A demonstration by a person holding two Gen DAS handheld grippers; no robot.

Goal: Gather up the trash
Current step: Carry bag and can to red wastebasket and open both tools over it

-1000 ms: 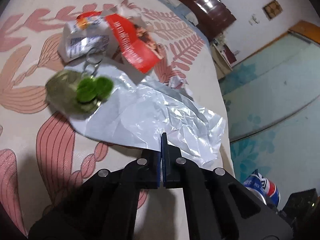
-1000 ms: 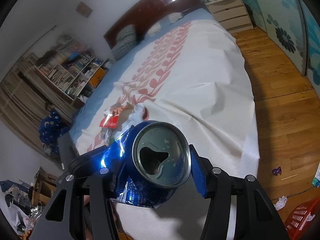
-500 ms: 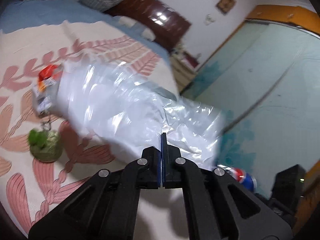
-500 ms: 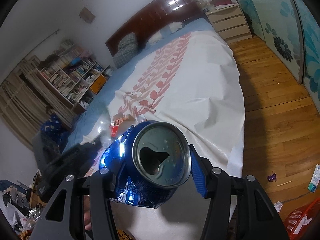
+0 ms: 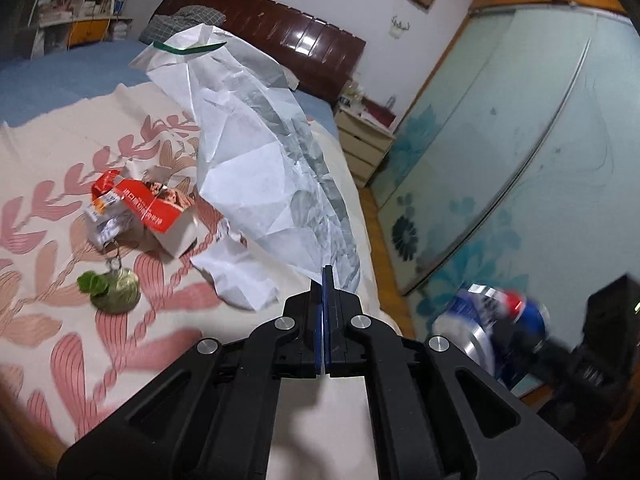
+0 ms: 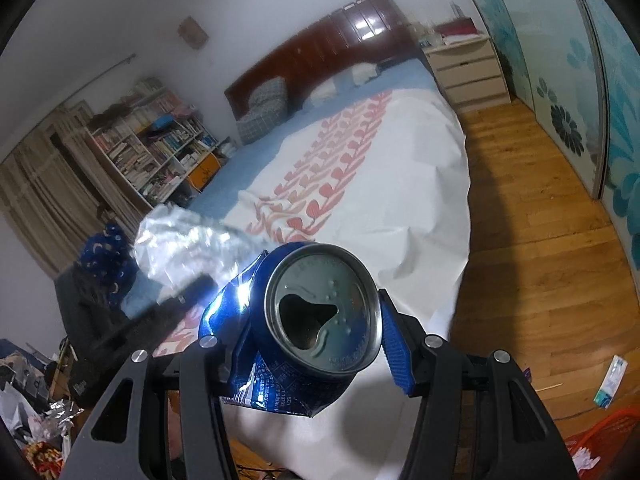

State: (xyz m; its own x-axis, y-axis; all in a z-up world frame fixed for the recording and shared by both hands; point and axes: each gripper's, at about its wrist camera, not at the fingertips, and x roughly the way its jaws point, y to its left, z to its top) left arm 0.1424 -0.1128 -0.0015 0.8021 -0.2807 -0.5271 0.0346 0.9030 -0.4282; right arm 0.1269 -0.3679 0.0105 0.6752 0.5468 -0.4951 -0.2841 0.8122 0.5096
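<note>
Trash is split between the two grippers and the bed. Left gripper (image 5: 323,276) has its black fingers pressed together on the near corner of a large crinkled wrapper (image 5: 256,152), white on one face and silvery foil on the other, which rises stiffly up and away over the bedspread (image 5: 52,216). That cloth is cream with pink leaf prints. On it, to the left of the wrapper, lie a torn red-and-white carton (image 5: 148,216) with ragged cardboard edges and, nearer, a round flattened greenish lid (image 5: 116,290) with a green cap and a wire ring. A crumpled white paper (image 5: 236,276) sits just beside the wrapper's lower edge.

Right gripper (image 6: 316,344) pinches a dented blue aluminium can (image 6: 312,340) between blue-padded fingers (image 6: 394,348), its round silver top with open mouth facing the camera, its side creased and shiny. The can hangs above the near edge of the bed, with a wooden floor (image 6: 532,216) to the right.
</note>
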